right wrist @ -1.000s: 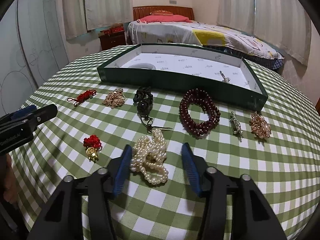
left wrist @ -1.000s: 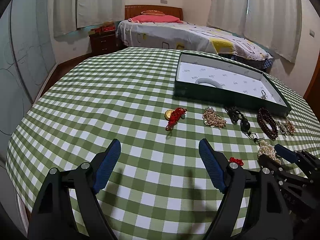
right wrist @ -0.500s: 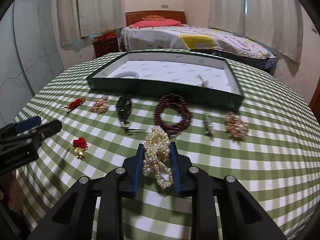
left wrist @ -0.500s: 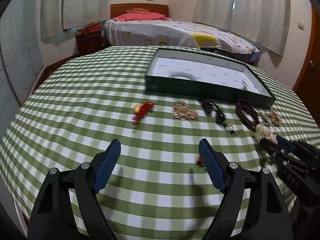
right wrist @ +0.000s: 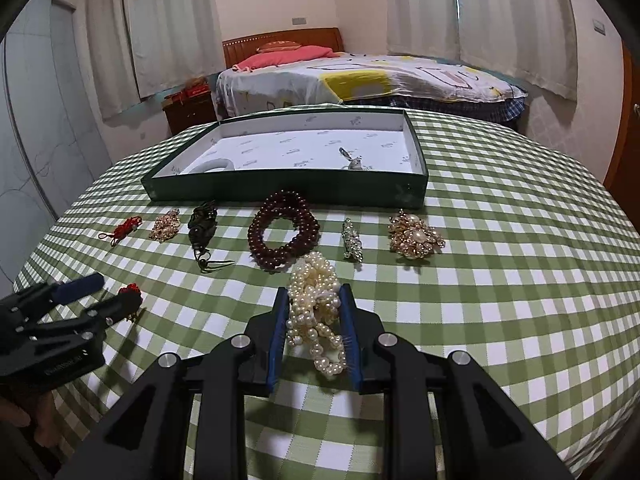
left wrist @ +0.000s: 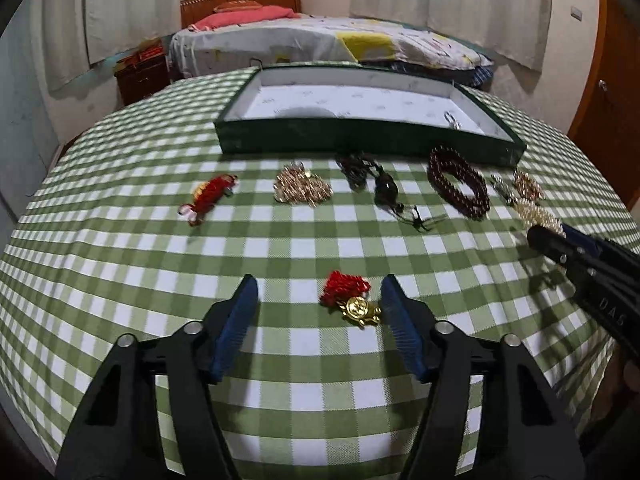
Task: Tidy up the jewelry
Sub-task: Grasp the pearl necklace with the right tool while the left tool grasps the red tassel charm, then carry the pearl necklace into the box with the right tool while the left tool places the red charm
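Behind the tray wall, the white bangle is half hidden.

A home bedroom is showing here: a made bed is standing beyond the gingham-clothed table, curtains are hanging behind the bed, a nightstand is sitting beside it.
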Tool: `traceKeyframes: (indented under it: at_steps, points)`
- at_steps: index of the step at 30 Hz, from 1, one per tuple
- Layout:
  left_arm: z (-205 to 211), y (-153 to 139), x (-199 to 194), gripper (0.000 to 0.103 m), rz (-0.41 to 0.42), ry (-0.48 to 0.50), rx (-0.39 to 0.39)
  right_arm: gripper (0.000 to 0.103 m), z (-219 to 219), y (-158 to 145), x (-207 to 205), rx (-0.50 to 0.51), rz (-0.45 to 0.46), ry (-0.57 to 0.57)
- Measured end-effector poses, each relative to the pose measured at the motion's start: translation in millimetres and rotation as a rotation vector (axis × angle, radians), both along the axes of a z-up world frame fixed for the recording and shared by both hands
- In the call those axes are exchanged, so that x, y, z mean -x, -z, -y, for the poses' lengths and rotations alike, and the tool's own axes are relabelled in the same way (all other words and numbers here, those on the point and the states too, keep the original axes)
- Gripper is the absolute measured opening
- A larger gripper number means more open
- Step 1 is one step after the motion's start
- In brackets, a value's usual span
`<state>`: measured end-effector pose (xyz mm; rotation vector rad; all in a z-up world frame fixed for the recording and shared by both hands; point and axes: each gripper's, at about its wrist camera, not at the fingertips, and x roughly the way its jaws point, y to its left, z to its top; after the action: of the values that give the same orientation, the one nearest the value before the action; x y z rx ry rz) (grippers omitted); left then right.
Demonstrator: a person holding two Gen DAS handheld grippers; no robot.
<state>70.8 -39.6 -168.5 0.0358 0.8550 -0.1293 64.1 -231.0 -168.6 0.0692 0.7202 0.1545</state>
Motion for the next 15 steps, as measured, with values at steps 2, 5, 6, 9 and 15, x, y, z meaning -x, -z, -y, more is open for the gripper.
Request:
traceKeyframes:
  at_steps: [2, 5, 6, 9, 15]
  points:
    - [1.0, 1.4, 0.6, 0.053, 0.003, 0.008, 0.002, 0.026, 0.5, 0.4, 0.0, -0.004, 0.0, -0.001]
    - [2.6, 0.7, 1.7, 0.042, 0.009, 0.023, 0.001, 0.026, -0.3, 1.0, -0.7, -0.006, -0.001, -0.004]
    - [2.6, 0.7, 2.0, 0.04, 0.01, 0.027, 0.004, 0.026, -0.4, 1.1, -0.7, -0.006, -0.001, -0.004]
    - [0.3, -0.1, 2.7, 0.025, 0.011, 0.046, 0.045, 0.026, -0.6, 1.5, -0.5, -0.006, -0.001, -0.003]
    - [-1.2, -0.1, 3.1, 0.021, 0.014, 0.05, 0.055, 0.026, -0.8, 2.1, -0.2, -0.005, -0.002, -0.005]
